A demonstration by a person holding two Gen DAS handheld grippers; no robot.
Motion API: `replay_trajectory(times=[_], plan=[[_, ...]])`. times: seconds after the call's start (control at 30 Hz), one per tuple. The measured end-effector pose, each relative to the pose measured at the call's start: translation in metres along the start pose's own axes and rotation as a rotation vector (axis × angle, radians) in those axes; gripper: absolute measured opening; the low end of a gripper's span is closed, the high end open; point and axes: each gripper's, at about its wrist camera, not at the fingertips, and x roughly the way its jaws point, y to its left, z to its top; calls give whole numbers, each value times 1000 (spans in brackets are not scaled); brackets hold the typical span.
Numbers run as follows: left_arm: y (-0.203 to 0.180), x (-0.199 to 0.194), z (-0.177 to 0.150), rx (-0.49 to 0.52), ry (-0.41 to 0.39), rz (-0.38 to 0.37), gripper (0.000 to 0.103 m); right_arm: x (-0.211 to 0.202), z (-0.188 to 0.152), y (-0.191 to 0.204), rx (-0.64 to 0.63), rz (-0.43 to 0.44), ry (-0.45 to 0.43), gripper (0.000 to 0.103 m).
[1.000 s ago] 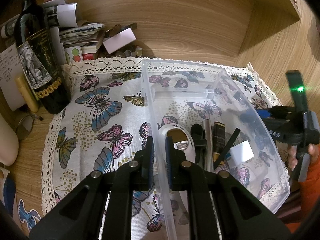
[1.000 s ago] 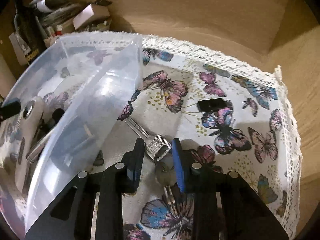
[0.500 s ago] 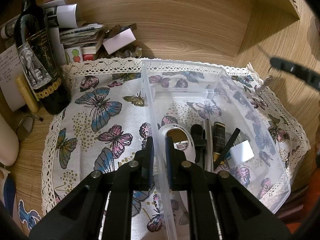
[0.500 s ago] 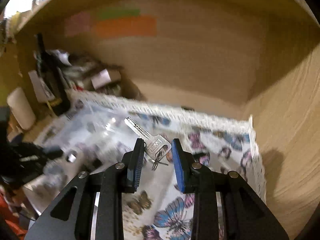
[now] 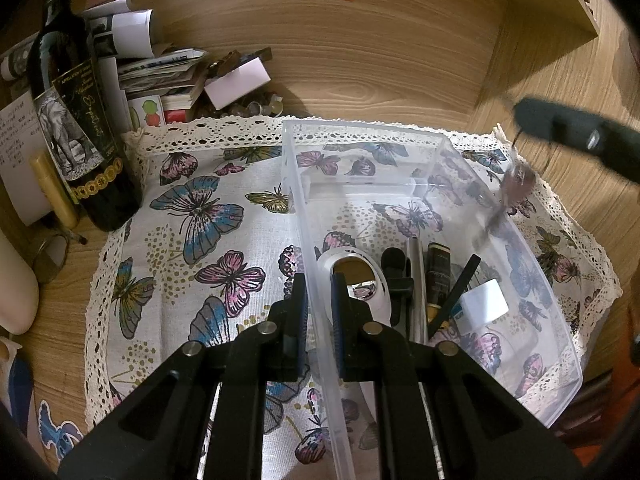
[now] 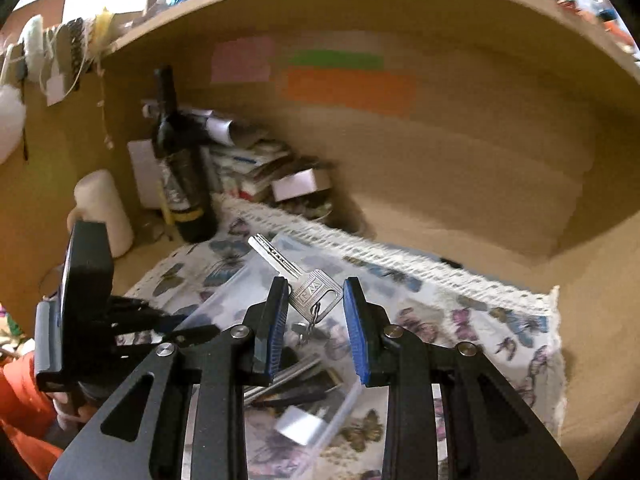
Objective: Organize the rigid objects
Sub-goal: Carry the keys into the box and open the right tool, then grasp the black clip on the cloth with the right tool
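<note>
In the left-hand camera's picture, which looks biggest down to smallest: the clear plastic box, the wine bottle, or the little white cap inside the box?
1. Clear plastic box, by far the largest.
2. Wine bottle, clearly smaller than the box.
3. White cap, the smallest.

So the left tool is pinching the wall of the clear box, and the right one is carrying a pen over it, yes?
Not a pen: the right wrist view shows the right gripper carrying a silver key. The left gripper does pinch the clear box wall.
</note>
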Motion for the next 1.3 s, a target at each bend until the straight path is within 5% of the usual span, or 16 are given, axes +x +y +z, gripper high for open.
replay_trajectory(times=[0.37,0.63,0.9,1.07,1.3], plan=[[0,0,0,1,0,0,11,47,-23,4,-8,-7,175,26],[0,0,0,-1,0,0,11,35,-22,-17,50,-24,169,26],[0,0,0,0,0,-1,11,11,-24,-55,123,-122,134,38],[-1,0,-1,-2,0,-3,11,5,-29,-90,188,-216,134,55],[-1,1,-2,-5,2,-5,11,27,-40,-137,269,-286,204,59]])
